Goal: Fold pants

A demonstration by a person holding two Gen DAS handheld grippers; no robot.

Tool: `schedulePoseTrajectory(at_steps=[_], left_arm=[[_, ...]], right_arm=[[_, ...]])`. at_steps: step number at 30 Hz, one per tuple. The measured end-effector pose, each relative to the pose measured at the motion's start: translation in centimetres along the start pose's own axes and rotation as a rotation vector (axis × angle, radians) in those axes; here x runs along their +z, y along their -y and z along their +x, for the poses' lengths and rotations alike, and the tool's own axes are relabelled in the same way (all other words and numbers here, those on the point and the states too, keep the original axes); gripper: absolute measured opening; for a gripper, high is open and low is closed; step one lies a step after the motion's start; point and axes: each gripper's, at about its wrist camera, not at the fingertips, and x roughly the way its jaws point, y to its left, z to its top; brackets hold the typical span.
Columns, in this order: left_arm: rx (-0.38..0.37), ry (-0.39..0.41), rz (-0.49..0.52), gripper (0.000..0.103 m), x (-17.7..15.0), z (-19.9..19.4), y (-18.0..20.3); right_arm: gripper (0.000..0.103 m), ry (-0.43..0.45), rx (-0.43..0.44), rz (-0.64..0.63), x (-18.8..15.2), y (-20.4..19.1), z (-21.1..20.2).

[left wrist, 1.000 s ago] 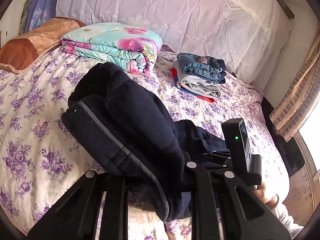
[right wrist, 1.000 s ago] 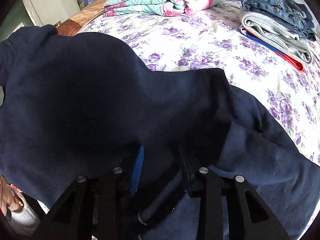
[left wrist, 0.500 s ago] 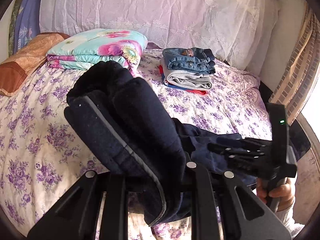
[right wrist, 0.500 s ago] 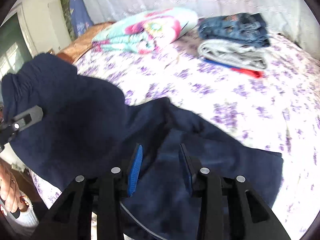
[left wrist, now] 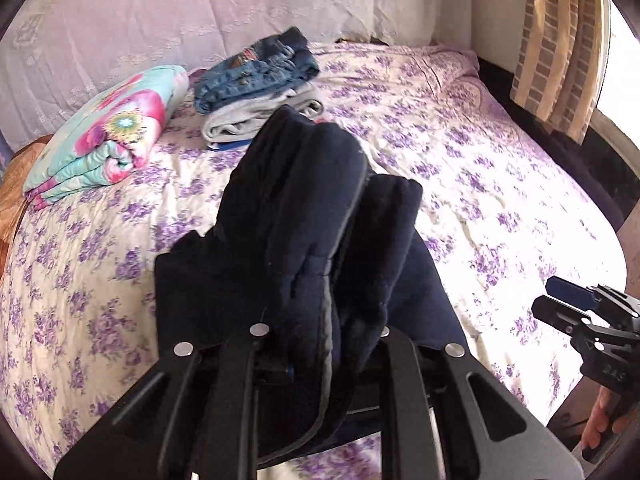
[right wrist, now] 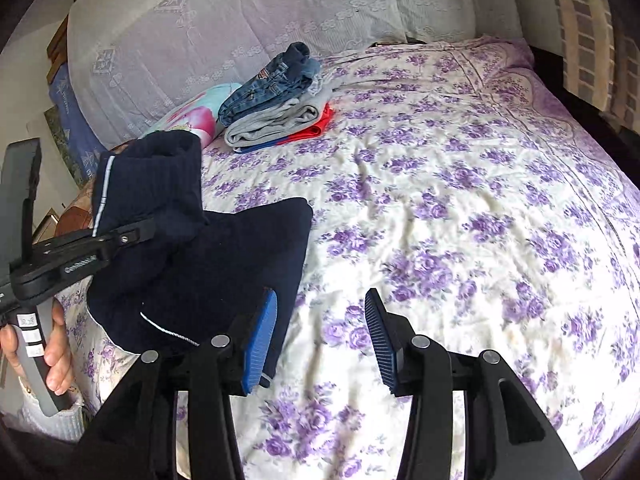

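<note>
Dark navy pants (left wrist: 316, 224) with a thin white side stripe are bunched and folded over my left gripper (left wrist: 320, 360), which is shut on them and holds them above the bed. The right wrist view shows the same pants (right wrist: 224, 256) hanging from the left gripper (right wrist: 120, 240) at the left, their lower part resting on the bed. My right gripper (right wrist: 320, 332) is open and empty with blue pads, just right of the pants. It also shows in the left wrist view (left wrist: 576, 312) at the right edge.
The bed has a purple-flowered sheet (right wrist: 460, 220). At its far side lies a stack of folded clothes (right wrist: 276, 100) with jeans on top, next to a folded floral quilt (left wrist: 108, 128). A lace-covered headboard (right wrist: 240, 20) stands behind. A curtain (left wrist: 560, 40) hangs at the right.
My right gripper has let go of the pants, opened and pulled away to the right. My left gripper still holds the bunched pants and has turned rightward.
</note>
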Motion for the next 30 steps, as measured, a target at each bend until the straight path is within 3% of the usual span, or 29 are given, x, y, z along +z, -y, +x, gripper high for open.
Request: schedulePoseTrajectory(at_steps=[5,7,8,9,11,12,13,15,17,19,21,24,25,28,30], left_arm=[[0.040,-0.204,0.082,0.025,-1.6,7.3,4.9],[0.080,-0.206,0.132,0.027,-2.4,7.6,5.8],[0.076,-0.196,0.151,0.034,-2.5,6.8,6.0],[0.038,-0.198,0.152,0.040,-2.5,5.8,5.9],[-0.201,-0.207,0.106,0.078,-2.3,3.3,5.0],[-0.324,-0.202,0.075,0.083,-2.3,1.9,4.6],[-0.390,-0.182,0.056,0.084,-2.2,0.5,4.0],[-0.366,-0.095,0.055,0.084,-2.4,-2.4,2.4],[-0.253,-0.015,0.024,0.084,-2.6,-4.1,0.1],[-0.156,0.008,-0.042,0.084,-2.9,-4.2,-3.1],[-0.118,-0.019,-0.125,0.075,-3.6,-3.1,-6.3],[-0.148,-0.111,-0.207,0.043,-5.2,-0.1,-9.3],[-0.154,-0.143,-0.216,0.028,-5.7,1.0,-9.5],[-0.150,-0.169,-0.214,0.025,-7.1,3.4,-9.3],[-0.135,-0.147,-0.194,0.025,-7.4,3.5,-9.0]], right_arm=[[0.046,-0.024,0.009,0.050,-0.9,2.1,1.5],[0.046,-0.053,0.010,0.060,-1.0,2.5,2.6],[0.046,-0.063,0.008,0.058,-0.9,2.7,3.1],[0.046,-0.069,0.004,0.056,-0.6,2.8,3.4],[0.046,-0.071,0.001,0.055,0.1,2.8,3.8],[0.046,-0.068,0.007,0.056,0.6,2.8,3.9],[0.046,-0.065,0.023,0.056,1.2,2.6,4.0],[0.047,-0.061,0.100,0.049,2.2,1.8,4.1],[0.056,-0.088,0.209,0.056,3.2,0.9,4.9],[0.061,-0.149,0.294,0.086,3.8,0.2,6.5],[0.062,-0.212,0.342,0.115,4.2,-0.5,8.3],[0.062,-0.305,0.380,0.157,4.5,-1.4,11.2],[0.063,-0.329,0.374,0.170,4.5,-1.6,12.1],[0.067,-0.359,0.381,0.187,4.6,-2.5,14.4],[0.053,-0.315,0.364,0.178,4.7,-2.9,14.4]])
